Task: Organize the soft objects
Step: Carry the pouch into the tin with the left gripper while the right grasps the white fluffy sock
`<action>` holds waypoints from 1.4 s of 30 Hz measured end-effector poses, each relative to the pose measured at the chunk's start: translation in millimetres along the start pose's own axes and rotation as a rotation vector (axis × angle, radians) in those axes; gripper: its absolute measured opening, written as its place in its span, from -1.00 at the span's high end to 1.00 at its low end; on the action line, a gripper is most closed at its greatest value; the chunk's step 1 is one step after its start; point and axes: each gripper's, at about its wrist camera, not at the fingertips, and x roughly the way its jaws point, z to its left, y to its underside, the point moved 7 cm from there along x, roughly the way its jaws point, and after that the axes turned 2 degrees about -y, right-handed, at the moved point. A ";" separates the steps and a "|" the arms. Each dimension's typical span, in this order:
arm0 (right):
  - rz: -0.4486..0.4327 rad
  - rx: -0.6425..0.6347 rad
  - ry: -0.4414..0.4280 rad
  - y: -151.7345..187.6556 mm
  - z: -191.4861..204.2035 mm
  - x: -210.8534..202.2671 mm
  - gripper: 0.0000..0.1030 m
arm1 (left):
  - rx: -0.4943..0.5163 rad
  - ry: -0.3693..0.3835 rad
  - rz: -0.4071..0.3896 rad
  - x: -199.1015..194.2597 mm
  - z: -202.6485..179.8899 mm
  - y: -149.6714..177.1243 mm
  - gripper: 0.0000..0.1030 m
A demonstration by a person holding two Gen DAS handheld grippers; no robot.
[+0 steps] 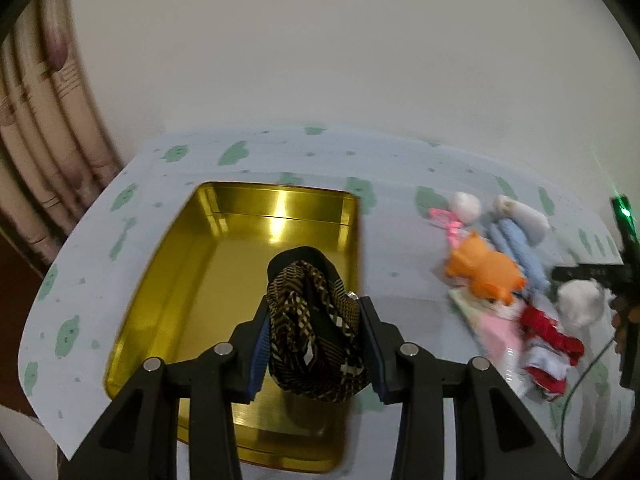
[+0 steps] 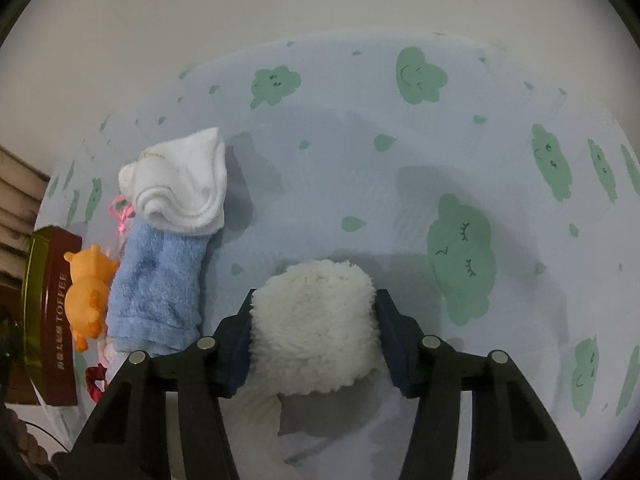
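Note:
My left gripper [image 1: 315, 312] is shut on a brown-and-black patterned scarf [image 1: 316, 344], held bunched above the right part of an open gold tin [image 1: 192, 280]. My right gripper [image 2: 314, 300] points down at the tablecloth. Its pads press both sides of a fluffy white soft item [image 2: 316, 328]. To its left lie a folded white cloth [image 2: 180, 184], a rolled blue towel [image 2: 156, 288] and an orange plush toy [image 2: 88, 292]. In the left wrist view the same pile lies right of the tin, with the orange plush toy [image 1: 484, 274] and a red cloth [image 1: 552, 336].
The pale blue tablecloth [image 2: 400, 184] with green cloud prints covers the table. The tin's red-brown outer wall [image 2: 52, 312] stands left of the pile. A curtain [image 1: 48, 140] hangs beyond the table's left edge. A cable [image 1: 576, 392] trails near the right edge.

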 end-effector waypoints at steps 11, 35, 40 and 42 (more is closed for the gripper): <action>-0.166 0.053 0.068 3.3 -24.1 -55.1 0.14 | -0.009 -0.073 0.071 43.7 53.5 -8.2 0.21; -0.364 -0.137 0.129 48.8 51.1 -113.5 0.14 | 0.005 -0.076 0.154 74.4 78.7 -18.9 -0.07; -0.418 -0.158 0.108 50.4 62.8 -130.1 0.14 | -0.032 -0.070 0.110 52.9 86.8 -18.7 -0.07; -0.420 -0.178 0.089 53.0 71.3 -130.7 0.14 | -0.046 -0.073 0.093 41.4 90.9 -14.0 -0.07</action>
